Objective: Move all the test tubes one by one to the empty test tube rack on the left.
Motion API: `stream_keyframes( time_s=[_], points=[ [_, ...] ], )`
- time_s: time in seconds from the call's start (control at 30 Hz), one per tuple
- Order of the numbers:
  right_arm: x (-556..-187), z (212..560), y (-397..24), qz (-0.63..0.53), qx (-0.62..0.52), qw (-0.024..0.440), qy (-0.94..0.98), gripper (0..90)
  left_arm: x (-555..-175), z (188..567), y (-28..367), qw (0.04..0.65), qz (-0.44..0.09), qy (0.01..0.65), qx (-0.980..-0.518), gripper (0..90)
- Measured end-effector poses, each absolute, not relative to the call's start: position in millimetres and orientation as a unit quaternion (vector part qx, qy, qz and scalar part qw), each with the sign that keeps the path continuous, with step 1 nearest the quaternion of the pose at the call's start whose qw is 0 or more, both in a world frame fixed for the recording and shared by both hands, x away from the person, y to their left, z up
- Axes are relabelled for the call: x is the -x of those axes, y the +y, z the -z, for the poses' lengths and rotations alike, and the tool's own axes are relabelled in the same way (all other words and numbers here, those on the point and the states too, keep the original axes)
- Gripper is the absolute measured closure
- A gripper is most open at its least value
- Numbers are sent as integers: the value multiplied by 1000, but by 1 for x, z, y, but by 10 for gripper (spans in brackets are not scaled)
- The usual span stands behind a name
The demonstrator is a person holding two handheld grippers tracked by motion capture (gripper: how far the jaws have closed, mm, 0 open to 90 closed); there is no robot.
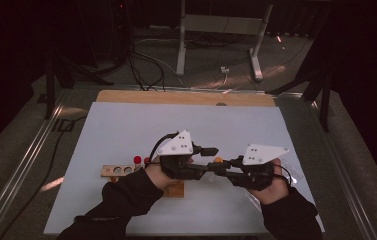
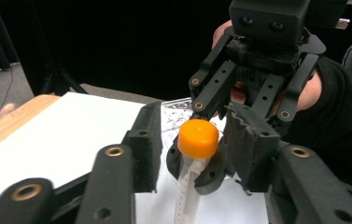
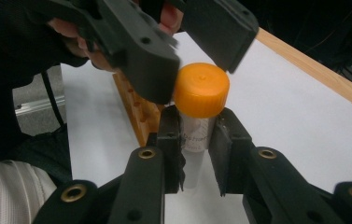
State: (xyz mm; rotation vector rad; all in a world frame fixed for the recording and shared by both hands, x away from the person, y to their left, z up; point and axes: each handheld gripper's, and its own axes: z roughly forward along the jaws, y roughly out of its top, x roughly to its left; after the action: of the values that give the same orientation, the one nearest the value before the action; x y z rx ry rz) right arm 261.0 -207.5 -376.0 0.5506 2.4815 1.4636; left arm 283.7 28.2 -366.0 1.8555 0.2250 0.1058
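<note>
Right gripper (image 3: pixel 196 154) clamped on clear tube (image 3: pixel 193 140) below orange cap (image 3: pixel 200 89); left gripper (image 2: pixel 197 140) open around cap, wooden rack (image 1: pixel 118 171) at nine o'clock.

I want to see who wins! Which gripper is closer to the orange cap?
Left. The left gripper has its open jaws on either side of the orange cap, one almost touching. The right gripper clamps the clear tube just below the cap.

Tube (image 2: pixel 186 196): we see it upright, orange cap (image 2: pixel 198 138) on top.
Left gripper (image 2: pixel 190 149): jaws apart — either side of the cap.
Right gripper (image 2: pixel 200 168): opposite us — clamped round the tube below the cap.
</note>
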Motion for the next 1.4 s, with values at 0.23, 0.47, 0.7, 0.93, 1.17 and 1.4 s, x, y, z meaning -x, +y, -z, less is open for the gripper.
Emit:
stream_keyframes(
  time_s=[0.23, 0.47, 0.7, 0.93, 1.17, 1.4],
  points=[
    [-261, 375, -208, -499, -186, 105, 840, 743, -283, 368, 24, 592, -50, 91, -799, 703],
    [-261, 374, -209, -513, -193, 106, 830, 650, -286, 363, 28, 597, -58, 93, -795, 715],
    [-260, 369, -223, -546, -198, 139, 802, 421, -290, 350, 47, 598, -77, 104, -791, 717],
    [-260, 367, -245, -557, -264, 160, 771, 136, -293, 335, 80, 596, -114, 126, -785, 716],
    [-255, 370, -273, -566, -295, 176, 750, 3, -293, 325, 124, 588, -158, 160, -777, 717],
    [-248, 373, -291, -559, -312, 185, 746, 3, -287, 323, 168, 577, -195, 195, -769, 717]
  ],
)
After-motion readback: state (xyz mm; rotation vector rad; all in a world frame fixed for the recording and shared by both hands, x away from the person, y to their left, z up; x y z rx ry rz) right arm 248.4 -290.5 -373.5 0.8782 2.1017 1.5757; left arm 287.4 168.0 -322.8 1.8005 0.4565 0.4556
